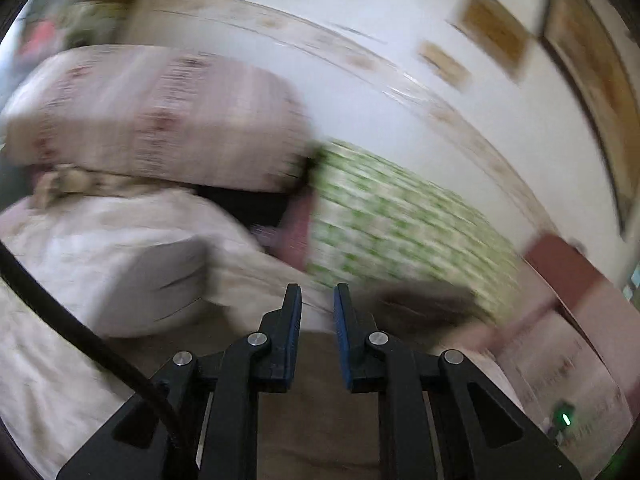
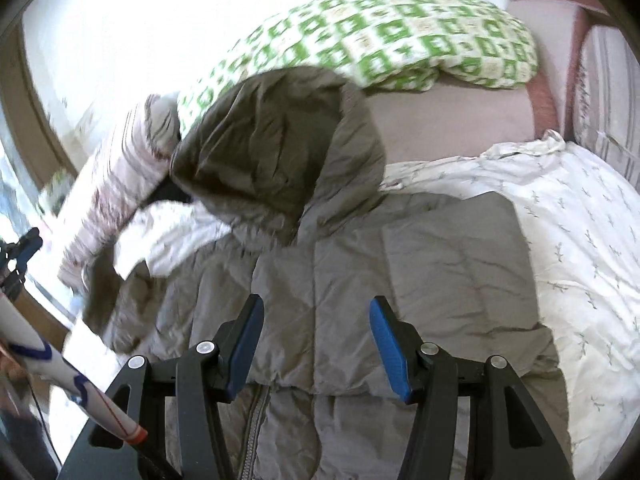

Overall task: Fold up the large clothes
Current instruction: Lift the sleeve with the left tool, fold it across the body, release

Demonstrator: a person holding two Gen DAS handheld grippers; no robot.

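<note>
Left wrist view: heavily blurred. The left tool has its jaws drawn in as far as they go, nothing visibly between the pads; stacked bedding lies ahead.

Right wrist view: the right tool hangs half-open and empty above the grey padded jacket, which lies spread on the bed, hood toward the green patterned pillow. Judgement: grip the hem seam squarely before folding. Free room exists on the white sheet to the right; the left is crowded.
</note>
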